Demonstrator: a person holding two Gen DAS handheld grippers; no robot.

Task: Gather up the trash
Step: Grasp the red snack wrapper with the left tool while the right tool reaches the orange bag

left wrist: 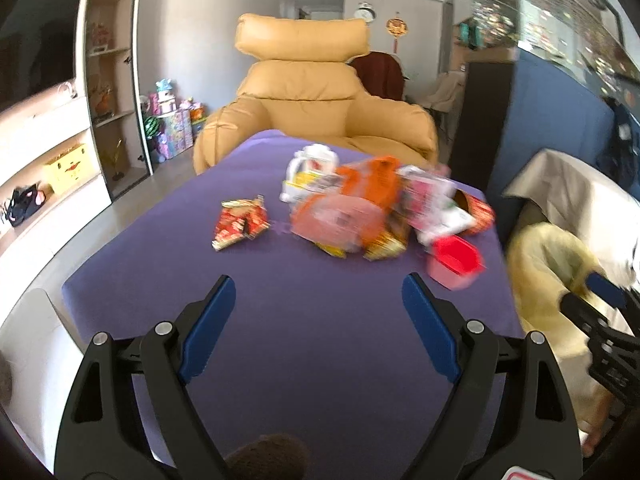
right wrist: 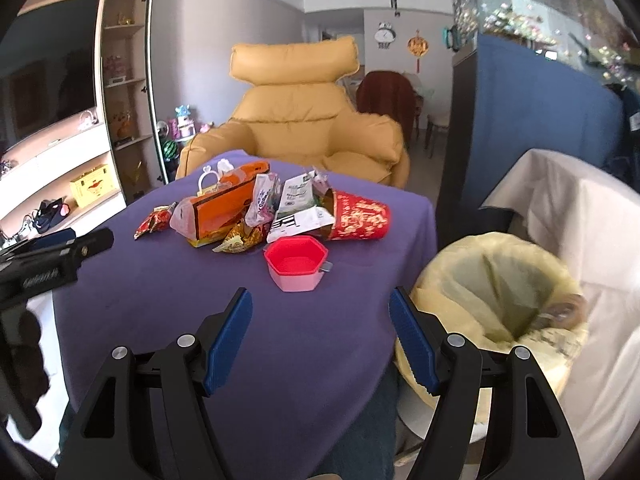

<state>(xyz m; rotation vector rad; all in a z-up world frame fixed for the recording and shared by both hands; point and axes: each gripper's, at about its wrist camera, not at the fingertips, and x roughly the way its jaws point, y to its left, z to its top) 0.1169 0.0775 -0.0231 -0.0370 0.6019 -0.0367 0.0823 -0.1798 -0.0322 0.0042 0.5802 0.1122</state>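
A pile of trash lies on the purple table [left wrist: 304, 340] [right wrist: 168, 280]: a red snack wrapper [left wrist: 239, 227] [right wrist: 154, 221] apart at the left, an orange bag [left wrist: 362, 184] [right wrist: 224, 208], white packets [right wrist: 298, 204], a red paper cup [right wrist: 360, 218] on its side, and a pink hexagonal cup [left wrist: 454, 262] [right wrist: 298, 266] nearest. A bin with a yellow liner [right wrist: 492, 312] stands right of the table. My left gripper [left wrist: 318, 300] is open and empty above the near table. My right gripper [right wrist: 320, 316] is open and empty at the table's right edge, beside the bin.
A tan armchair [left wrist: 312, 92] [right wrist: 296, 120] stands behind the table. Shelves [left wrist: 108, 80] line the left wall. A cloth-covered seat [right wrist: 580, 216] and a blue partition [right wrist: 540, 112] are at the right. The other gripper shows at each view's edge.
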